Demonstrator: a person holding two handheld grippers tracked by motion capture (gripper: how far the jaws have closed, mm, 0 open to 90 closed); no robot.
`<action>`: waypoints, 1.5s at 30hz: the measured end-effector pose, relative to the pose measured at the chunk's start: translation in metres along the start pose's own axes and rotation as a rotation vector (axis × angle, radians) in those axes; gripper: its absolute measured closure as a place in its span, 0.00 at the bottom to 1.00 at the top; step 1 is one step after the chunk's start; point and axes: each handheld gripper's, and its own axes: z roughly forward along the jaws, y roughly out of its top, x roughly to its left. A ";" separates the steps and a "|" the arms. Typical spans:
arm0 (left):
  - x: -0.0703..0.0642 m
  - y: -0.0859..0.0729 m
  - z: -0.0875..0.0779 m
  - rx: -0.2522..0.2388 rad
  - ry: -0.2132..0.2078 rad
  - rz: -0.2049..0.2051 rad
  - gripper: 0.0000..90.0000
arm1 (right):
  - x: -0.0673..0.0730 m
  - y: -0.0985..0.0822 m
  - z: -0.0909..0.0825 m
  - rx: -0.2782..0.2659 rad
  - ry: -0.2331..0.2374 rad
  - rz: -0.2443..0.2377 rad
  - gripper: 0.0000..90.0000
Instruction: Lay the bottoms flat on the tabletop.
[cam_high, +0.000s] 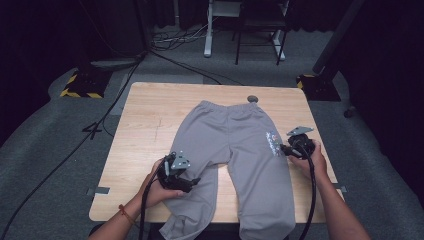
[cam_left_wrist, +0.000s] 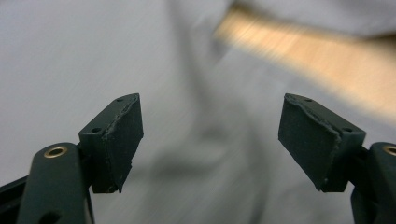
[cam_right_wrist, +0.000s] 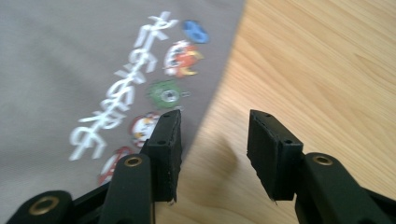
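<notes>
Grey sweatpants (cam_high: 235, 145) lie flat on the wooden table (cam_high: 145, 120), waistband at the far side, legs hanging over the near edge. A colourful print (cam_high: 273, 142) marks the right hip; in the right gripper view the print (cam_right_wrist: 154, 93) has white lettering and small cartoon figures. My left gripper (cam_high: 194, 182) hovers over the left leg's fabric (cam_left_wrist: 93, 56), jaws wide apart with nothing between them. My right gripper (cam_high: 283, 148) sits at the pants' right edge beside the print, jaws apart over bare wood (cam_right_wrist: 215, 154), the left pad (cam_right_wrist: 168, 149) at the cloth's edge.
A small dark round object (cam_high: 252, 98) lies near the table's far edge by the waistband. Cables (cam_high: 100, 125) run over the grey floor at left. A white stand (cam_high: 209, 30) and a black frame (cam_high: 260, 35) are behind the table.
</notes>
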 end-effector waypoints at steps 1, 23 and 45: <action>-0.005 0.007 0.001 -0.009 0.002 0.025 0.25 | -0.004 -0.001 0.000 0.001 -0.002 0.018 0.61; 0.071 0.006 0.045 0.045 0.091 -0.103 0.24 | 0.063 0.034 0.009 -0.172 0.336 0.038 0.41; 0.125 0.090 0.135 0.032 0.155 -0.166 0.20 | -0.006 0.053 0.070 -0.157 0.134 0.174 0.24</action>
